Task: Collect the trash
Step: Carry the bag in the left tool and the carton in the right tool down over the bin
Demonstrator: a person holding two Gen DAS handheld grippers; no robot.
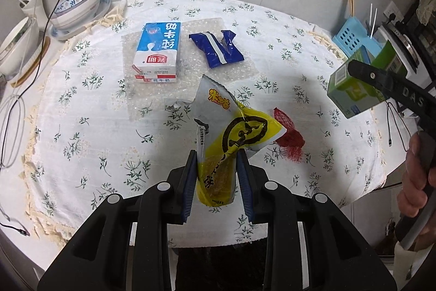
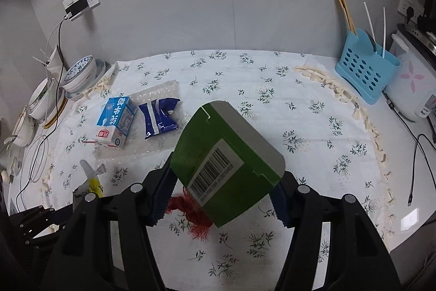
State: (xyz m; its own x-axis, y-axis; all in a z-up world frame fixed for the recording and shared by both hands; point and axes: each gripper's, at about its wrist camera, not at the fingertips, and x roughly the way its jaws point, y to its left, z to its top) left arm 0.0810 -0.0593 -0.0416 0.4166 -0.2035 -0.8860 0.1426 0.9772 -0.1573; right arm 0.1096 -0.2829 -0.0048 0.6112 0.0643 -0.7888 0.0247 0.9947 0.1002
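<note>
My left gripper (image 1: 216, 168) is shut on a yellow and silver snack bag (image 1: 231, 132), lifted above the floral tablecloth (image 1: 81, 100). My right gripper (image 2: 218, 195) is shut on a green carton (image 2: 226, 157) with a barcode, held in the air; that carton (image 1: 359, 83) also shows at the right of the left wrist view. On the cloth lie a blue and white milk carton (image 1: 158, 51), a crumpled dark blue wrapper (image 1: 218, 48), a sheet of bubble wrap (image 1: 152, 97) and a red mesh net (image 1: 288, 138). The net (image 2: 190, 212) lies partly hidden under the green carton.
Stacked bowls and plates (image 1: 73, 10) stand at the back left with cables (image 2: 54, 89) running from a wall socket. A blue utensil basket (image 2: 365, 72) with chopsticks and a white cooker (image 2: 411, 83) stand at the back right. A hand (image 1: 417, 182) holds the right gripper's handle.
</note>
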